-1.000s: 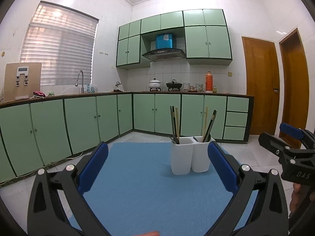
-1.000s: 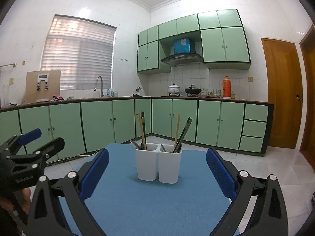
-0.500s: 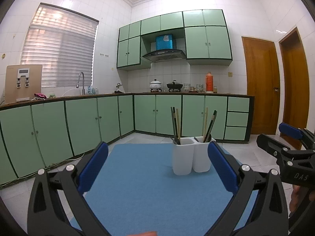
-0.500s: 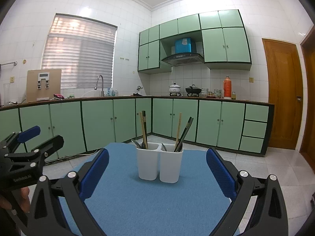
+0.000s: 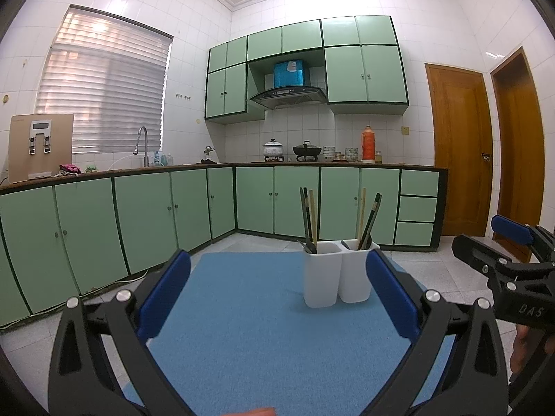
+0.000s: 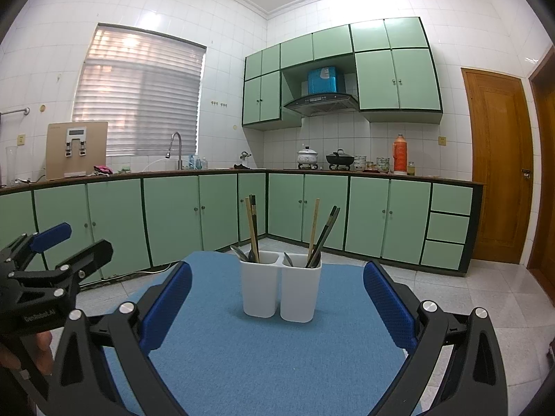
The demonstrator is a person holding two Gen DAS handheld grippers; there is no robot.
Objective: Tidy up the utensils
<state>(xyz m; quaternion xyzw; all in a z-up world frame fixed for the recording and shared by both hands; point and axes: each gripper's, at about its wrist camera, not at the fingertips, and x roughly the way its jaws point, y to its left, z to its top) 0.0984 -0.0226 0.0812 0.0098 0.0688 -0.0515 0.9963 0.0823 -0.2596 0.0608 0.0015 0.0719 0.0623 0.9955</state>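
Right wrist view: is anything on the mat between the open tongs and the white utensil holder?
Nothing visible. Bare blue mat lies between the right tongs and the white utensil holder. The left tongs sit off to the side, clear of that path.

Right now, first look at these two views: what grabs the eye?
The white two-part utensil holder stands alone in the middle of the blue mat, with chopsticks and spoon ends sticking up from both compartments. Both grippers, the left gripper and the right gripper, hang open over the mat's near side, holding nothing. Behind runs a wall of mint-green cabinets, with an orange thermos on the counter.
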